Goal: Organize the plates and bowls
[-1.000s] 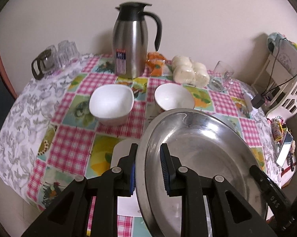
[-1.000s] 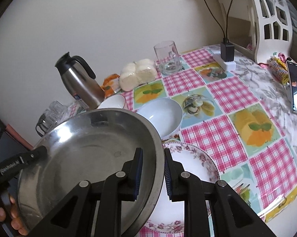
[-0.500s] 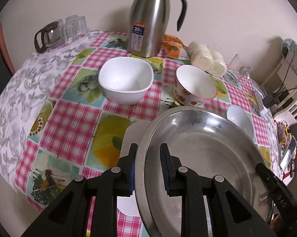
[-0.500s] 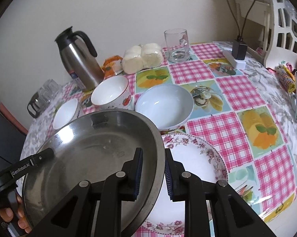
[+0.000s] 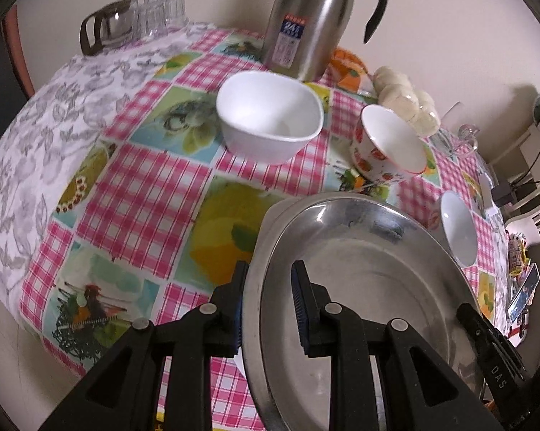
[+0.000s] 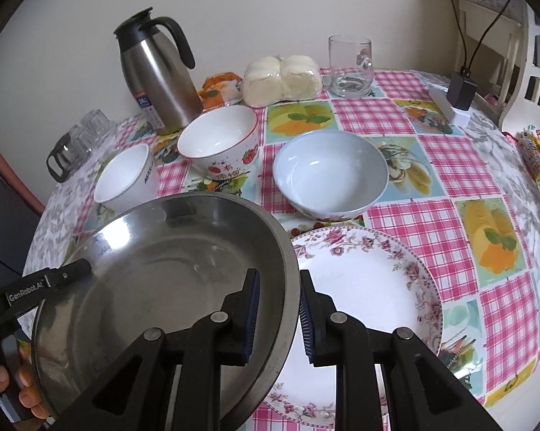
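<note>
A large steel plate (image 5: 359, 269) (image 6: 162, 269) hangs just above the table, held by opposite rims. My left gripper (image 5: 268, 273) is shut on its left rim. My right gripper (image 6: 279, 283) is shut on its right rim. Under that right rim lies a floral plate (image 6: 370, 280). A white dish edge (image 5: 270, 212) shows beneath the left rim. Behind stand a white square bowl (image 5: 270, 115) (image 6: 126, 176), a strawberry bowl (image 5: 388, 143) (image 6: 219, 140) and a pale blue bowl (image 6: 331, 176) (image 5: 456, 230).
A steel thermos (image 6: 158, 79) (image 5: 316, 21), wrapped buns (image 6: 280, 79), a glass mug (image 6: 349, 64) and small glasses (image 5: 140, 18) line the wall side. A charger (image 6: 456, 93) and a white chair (image 6: 532, 82) stand at the right. A person's fingers (image 6: 4, 388) grip the left tool.
Both grippers have come down and forward with the steel plate held between them. The bowls and table now look nearer, and the floral plate lies closer under the right rim.
</note>
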Demonstrator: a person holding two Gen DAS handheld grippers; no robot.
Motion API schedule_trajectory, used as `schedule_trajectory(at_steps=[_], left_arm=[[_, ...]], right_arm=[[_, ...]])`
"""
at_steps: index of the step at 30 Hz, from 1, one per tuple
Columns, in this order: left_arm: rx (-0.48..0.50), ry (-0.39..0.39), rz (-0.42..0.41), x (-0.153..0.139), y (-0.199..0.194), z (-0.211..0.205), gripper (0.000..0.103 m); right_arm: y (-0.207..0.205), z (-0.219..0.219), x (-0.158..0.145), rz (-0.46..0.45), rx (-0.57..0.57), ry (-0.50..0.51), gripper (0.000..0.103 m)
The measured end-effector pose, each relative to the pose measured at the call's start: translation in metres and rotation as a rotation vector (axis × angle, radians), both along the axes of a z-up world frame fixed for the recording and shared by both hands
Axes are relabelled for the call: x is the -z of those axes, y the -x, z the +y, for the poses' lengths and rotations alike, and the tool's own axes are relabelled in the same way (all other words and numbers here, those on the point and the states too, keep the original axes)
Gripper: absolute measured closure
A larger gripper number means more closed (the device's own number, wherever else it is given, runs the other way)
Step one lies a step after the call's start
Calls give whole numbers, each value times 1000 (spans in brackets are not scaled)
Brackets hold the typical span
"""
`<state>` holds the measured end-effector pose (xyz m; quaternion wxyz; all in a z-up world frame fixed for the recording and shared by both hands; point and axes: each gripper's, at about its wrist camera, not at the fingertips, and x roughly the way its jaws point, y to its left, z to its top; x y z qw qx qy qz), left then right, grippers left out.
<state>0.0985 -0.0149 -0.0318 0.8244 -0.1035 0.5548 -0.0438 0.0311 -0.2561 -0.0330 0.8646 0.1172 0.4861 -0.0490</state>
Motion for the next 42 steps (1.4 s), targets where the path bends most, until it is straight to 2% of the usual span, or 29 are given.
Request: schedule_trajectory(at_steps=[15, 42], left_arm=[[-47, -8, 94, 24, -5, 11, 80], [-89, 13, 139, 36, -6, 19, 77]], right_arm=[[-10, 13, 25, 87, -40, 18, 79], [-12, 20, 32, 113, -62, 35, 79]])
